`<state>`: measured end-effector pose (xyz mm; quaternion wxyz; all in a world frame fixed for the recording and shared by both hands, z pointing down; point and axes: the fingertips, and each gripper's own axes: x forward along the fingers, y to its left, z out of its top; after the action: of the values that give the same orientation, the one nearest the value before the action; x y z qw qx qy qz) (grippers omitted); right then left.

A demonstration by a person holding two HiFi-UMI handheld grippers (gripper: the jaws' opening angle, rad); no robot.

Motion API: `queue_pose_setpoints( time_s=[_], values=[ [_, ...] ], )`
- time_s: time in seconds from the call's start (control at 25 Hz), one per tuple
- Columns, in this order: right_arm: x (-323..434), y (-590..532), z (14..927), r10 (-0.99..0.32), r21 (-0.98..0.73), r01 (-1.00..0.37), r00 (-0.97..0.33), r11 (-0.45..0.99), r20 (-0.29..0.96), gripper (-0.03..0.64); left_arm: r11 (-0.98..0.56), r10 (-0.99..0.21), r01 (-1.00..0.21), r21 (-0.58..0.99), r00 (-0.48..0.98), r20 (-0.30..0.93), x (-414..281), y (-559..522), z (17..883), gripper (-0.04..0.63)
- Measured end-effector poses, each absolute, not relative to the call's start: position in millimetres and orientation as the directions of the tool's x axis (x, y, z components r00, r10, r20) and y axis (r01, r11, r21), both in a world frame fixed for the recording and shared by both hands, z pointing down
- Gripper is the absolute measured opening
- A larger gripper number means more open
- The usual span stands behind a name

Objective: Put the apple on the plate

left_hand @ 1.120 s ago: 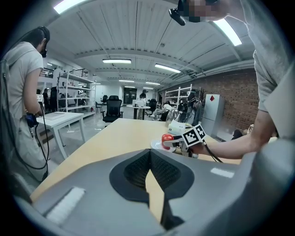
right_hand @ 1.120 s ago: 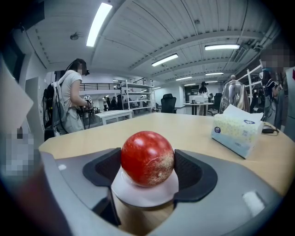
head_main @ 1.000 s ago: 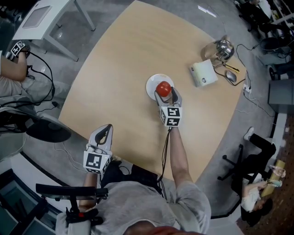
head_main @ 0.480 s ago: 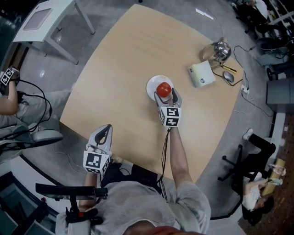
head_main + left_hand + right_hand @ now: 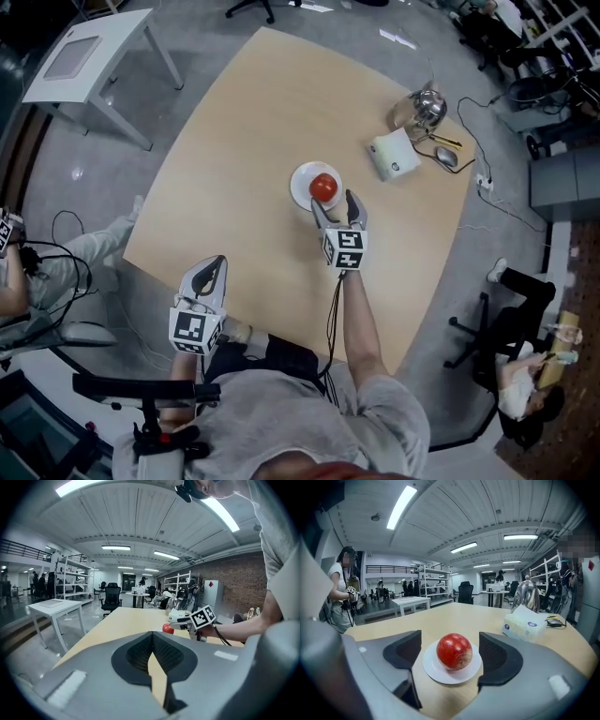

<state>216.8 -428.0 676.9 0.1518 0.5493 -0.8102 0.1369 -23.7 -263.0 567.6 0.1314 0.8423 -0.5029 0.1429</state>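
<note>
Fingers [image 5: 499, 657] on the right gripper [image 5: 336, 208] are spread as wide as they go and have just been opening, so they've got hold of nothing. The round red apple [image 5: 454, 651] sits just past the tips, framed in the gap between them but touching neither. It's resting in the middle of the small white round plate [image 5: 432, 669], which lies flat on the light wood tabletop [image 5: 244, 141].

Over on the left gripper [image 5: 214, 267], the dark fingers [image 5: 136, 656] are closed tip to tip on nothing. That one hangs at the near edge of the tabletop, well apart from the plate.

Going outward, a white tissue box [image 5: 392, 155] is off to the right of the plate, with a shiny metal kettle [image 5: 422, 108] behind it and a grey computer mouse [image 5: 444, 156] beside the box. A white side table [image 5: 89, 47] stands on the floor to the far left.

Only the head view shows both grippers at once. From the right gripper view you get a person [image 5: 340, 592] standing off to the left, and the left gripper view catches the apple side-on, just beside the right gripper's marker cube [image 5: 204, 617].
</note>
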Motion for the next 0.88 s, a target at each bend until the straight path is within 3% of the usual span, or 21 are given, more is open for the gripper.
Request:
queue_pose_setpoints(
  time_s=[0.88],
  values=[
    [191, -312, 562, -0.891, -0.048, -0.932, -0.358, 0.36, 0.277, 0.291, -0.53, -0.82, -0.848, 0.019, 0.518, 0.245, -27, -238, 490, 0.02]
  ],
)
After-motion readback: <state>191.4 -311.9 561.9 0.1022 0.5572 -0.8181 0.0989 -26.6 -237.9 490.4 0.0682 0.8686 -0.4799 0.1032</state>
